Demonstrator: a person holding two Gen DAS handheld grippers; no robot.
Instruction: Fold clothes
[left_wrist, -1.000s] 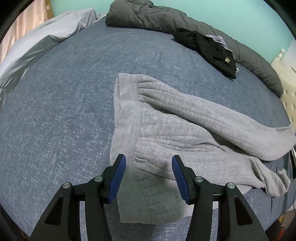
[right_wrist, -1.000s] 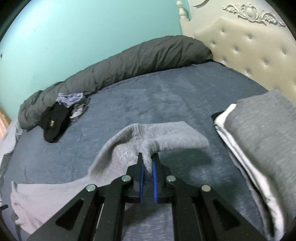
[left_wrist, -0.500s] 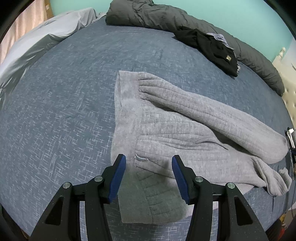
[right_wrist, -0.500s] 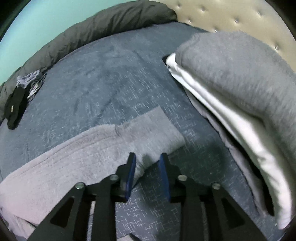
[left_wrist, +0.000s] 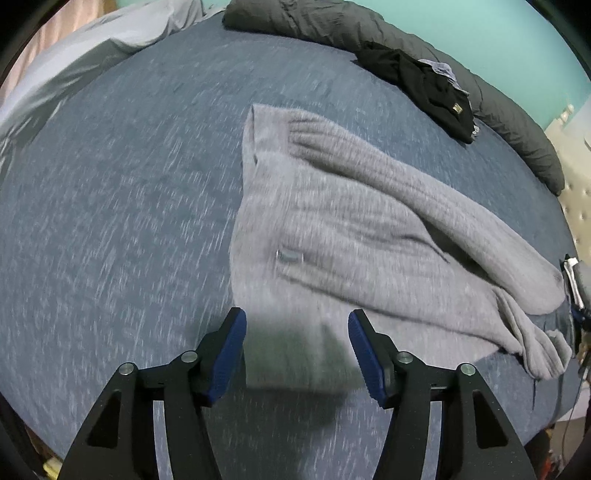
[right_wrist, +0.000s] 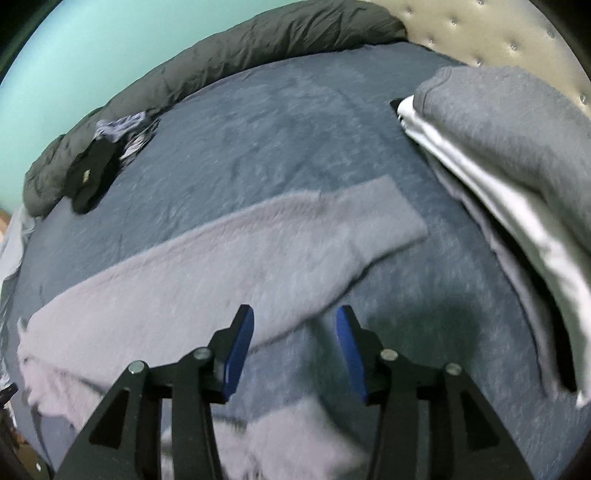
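Lying on the bed: the grey knit sweater (left_wrist: 354, 236) is spread flat across the blue bedspread (left_wrist: 110, 229), with one sleeve folded over its body.
Left hand-held gripper (left_wrist: 295, 350): jaws spread wide, nothing between the blue pads (left_wrist: 229, 350); it hangs over the near hem of the sweater, and the hem's edge shows in the gap between the fingers. Whether the pads touch the cloth cannot be told, as the picture is blurred there.
Right hand-held gripper (right_wrist: 293, 350): jaws also wide apart and holding nothing; the sweater sleeve (right_wrist: 229, 266) runs slantwise just ahead of it, the sleeve's lower edge passing by the left fingertip, the cuff (right_wrist: 384, 218) lying flat further off to the right.
Sweater label: a small tab (left_wrist: 289, 256) shows on the body, ahead of the left hand-held gripper.
Folded stack (right_wrist: 509, 177): grey and white garments piled at the right of the right wrist view, apart from the sleeve cuff, against the tufted headboard (right_wrist: 491, 33).
Far edge of bed: a dark grey duvet (left_wrist: 369, 26) is bunched along the teal wall (right_wrist: 92, 48), with a black garment (left_wrist: 424, 85) lying against it, well apart from the sweater.
Left side: a pale grey sheet (left_wrist: 92, 48) lies rumpled at the bed's edge.
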